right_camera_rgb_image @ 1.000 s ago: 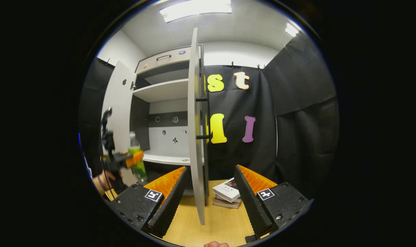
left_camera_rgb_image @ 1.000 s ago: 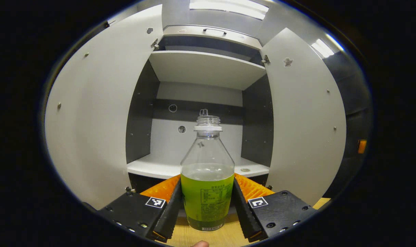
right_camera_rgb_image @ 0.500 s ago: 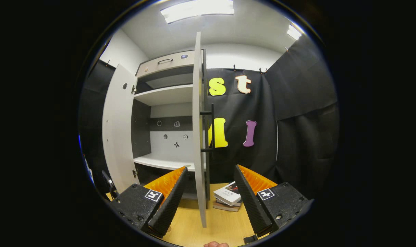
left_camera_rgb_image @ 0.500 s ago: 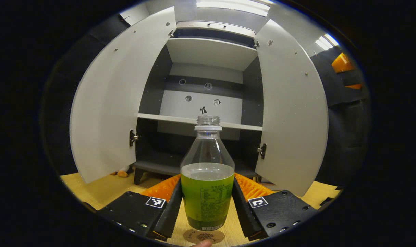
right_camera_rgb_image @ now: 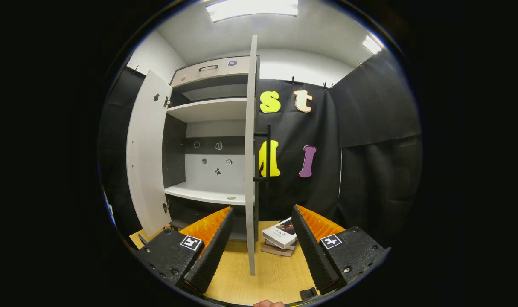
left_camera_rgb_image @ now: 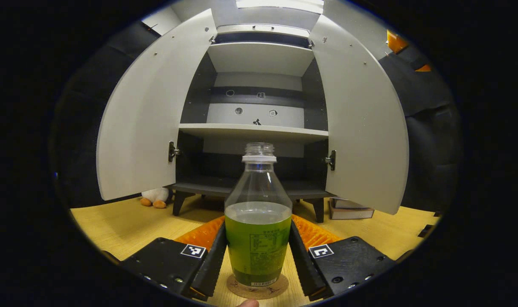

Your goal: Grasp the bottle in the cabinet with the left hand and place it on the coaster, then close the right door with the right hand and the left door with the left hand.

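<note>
Green liquid half-fills the clear, capless plastic bottle (left_camera_rgb_image: 258, 221), clenched upright in the left tongs (left_camera_rgb_image: 258, 256) on the round cork coaster (left_camera_rgb_image: 257, 288) — light, smooth, squashable, spillable; the labelled belly grips best. Right tongs (right_camera_rgb_image: 259, 241) gape, straddling the white right door's (right_camera_rgb_image: 251, 170) edge.

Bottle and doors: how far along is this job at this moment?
Done: the bottle is out of the cabinet. In hand: the left gripper is shut on it, its base at the coaster; release remains. Left: both doors stand open, the right door before the open right gripper, and the left door.
</note>
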Demonstrator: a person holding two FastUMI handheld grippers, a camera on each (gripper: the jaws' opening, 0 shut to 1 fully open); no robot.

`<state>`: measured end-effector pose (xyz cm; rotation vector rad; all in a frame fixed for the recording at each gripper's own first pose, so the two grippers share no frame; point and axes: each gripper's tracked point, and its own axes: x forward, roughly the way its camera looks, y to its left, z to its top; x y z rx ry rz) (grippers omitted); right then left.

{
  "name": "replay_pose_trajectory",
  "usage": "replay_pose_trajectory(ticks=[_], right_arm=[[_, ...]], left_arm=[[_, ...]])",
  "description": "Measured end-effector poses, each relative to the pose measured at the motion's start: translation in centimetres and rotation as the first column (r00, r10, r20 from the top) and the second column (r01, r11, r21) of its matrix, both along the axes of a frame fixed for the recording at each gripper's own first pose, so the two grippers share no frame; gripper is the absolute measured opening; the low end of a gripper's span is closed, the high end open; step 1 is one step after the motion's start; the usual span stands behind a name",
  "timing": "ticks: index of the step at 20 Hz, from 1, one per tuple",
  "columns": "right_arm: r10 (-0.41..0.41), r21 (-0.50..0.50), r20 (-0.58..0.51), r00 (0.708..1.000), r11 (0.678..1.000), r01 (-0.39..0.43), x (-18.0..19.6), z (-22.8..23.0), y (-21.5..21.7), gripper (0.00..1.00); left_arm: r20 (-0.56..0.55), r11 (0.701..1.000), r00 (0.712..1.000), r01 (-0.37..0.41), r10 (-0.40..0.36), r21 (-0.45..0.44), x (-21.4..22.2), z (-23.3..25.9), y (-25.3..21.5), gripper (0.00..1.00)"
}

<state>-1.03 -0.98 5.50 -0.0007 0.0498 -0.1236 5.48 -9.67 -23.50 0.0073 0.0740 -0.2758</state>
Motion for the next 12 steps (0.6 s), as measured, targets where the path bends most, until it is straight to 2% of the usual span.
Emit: replay_pose_trajectory(ticks=[3,7,12], right_arm=[[-0.005,0.001,-0.006,1.0,1.0,0.005,0.3,-0.2,-0.1,0.83],[0.002,0.013,-0.021,1.0,1.0,-0.002,0.8,-0.6,0.2,0.83],[0.008,0.016,-0.037,0.999,1.0,-0.008,1.2,-1.2,0.3,0.83]], left_arm=[[-0.034,1.0,0.999,0.002,-0.002,0.007,-0.6,-1.4,0.1,0.72],[0.001,1.0,1.0,0.016,-0.016,0.01,-0.7,-1.0,0.2,0.73],[-0.067,1.0,0.998,0.015,-0.015,0.007,-1.1,-2.5,0.6,0.77]])
